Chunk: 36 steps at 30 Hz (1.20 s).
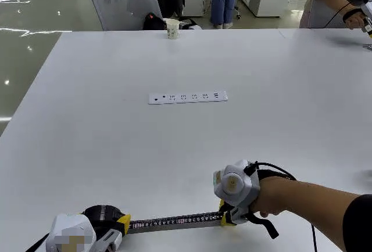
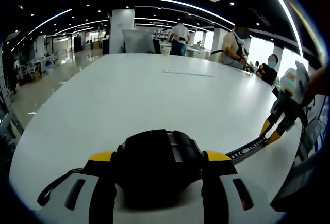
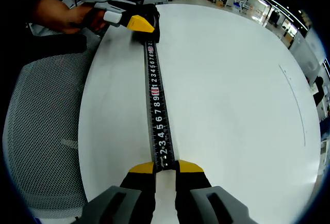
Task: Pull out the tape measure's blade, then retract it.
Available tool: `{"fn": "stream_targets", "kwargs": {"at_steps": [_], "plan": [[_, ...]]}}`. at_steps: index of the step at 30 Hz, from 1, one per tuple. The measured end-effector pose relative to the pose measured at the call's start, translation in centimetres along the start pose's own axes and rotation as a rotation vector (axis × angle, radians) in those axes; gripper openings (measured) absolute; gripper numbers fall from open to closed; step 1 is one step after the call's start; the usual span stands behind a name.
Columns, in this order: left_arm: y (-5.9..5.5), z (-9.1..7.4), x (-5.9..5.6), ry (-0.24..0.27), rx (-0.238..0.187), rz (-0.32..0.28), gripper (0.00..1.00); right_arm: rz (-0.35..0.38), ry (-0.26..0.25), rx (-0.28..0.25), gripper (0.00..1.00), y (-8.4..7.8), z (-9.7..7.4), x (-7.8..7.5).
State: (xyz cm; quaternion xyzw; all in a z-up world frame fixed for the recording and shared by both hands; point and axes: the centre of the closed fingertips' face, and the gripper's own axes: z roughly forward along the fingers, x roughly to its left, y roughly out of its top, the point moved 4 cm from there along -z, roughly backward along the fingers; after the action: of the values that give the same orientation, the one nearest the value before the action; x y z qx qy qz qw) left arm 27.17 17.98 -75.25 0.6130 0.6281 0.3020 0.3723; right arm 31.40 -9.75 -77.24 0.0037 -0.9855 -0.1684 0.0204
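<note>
Down at the near edge of a wide white table [image 1: 244, 136], a black tape measure [image 1: 102, 213] lies with its blade [image 1: 174, 222] drawn part way out, flat along the tabletop from left to right. The left gripper [image 1: 119, 229] has its yellow-tipped jaws closed on either side of the tape measure's body. This looks like an anchor, so the body does not slide as the blade is pulled. The left gripper view looks over that rounded black body, clamped between the two jaws.

The right gripper [image 3: 165, 168] has its jaws pinched narrow on the very tip of the blade. The right gripper view looks back along the printed numbers, which start from one at the jaws and run up to the tape measure's body at the far end. The blade looks straight and taut between the two grips, and the low hold near the table likely keeps it from buckling. By my reading the pull-out is under way or near its end — the retraction is not yet done.

Farther across the table lie a white power strip [image 1: 187, 97] and, near the far edge, a paper cup [image 1: 172, 28] — both well apart from the work. A mesh chair [image 3: 41, 131] sits beside the table edge.
</note>
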Motion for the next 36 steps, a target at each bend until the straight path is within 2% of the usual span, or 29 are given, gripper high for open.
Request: {"fn": "stream_targets", "kwargs": {"at_steps": [3,6,10,15,21,36], "plan": [[0.02,-0.04,-0.04,-0.003,-0.003,0.007,0.62,0.004,-0.003,0.003,0.11,0.01,0.04,0.01],[-0.05,-0.12,0.02,-0.002,0.02,0.016,0.6,0.014,-0.004,-0.009,0.1,0.01,0.03,-0.05],[0.0,-0.13,0.0,-0.008,0.025,0.013,0.6,0.012,-0.003,-0.012,0.1,0.07,0.08,-0.09],[-0.08,-0.01,0.04,-0.012,0.014,0.02,0.6,0.003,-0.005,0.001,0.1,0.18,0.05,0.0],[-0.08,-0.13,-0.01,-0.016,0.023,0.032,0.6,0.016,-0.006,-0.01,0.1,0.17,0.06,-0.03],[-0.03,0.11,0.11,-0.018,0.036,0.022,0.6,0.015,-0.004,0.01,0.1,0.58,0.28,-0.14]]}}
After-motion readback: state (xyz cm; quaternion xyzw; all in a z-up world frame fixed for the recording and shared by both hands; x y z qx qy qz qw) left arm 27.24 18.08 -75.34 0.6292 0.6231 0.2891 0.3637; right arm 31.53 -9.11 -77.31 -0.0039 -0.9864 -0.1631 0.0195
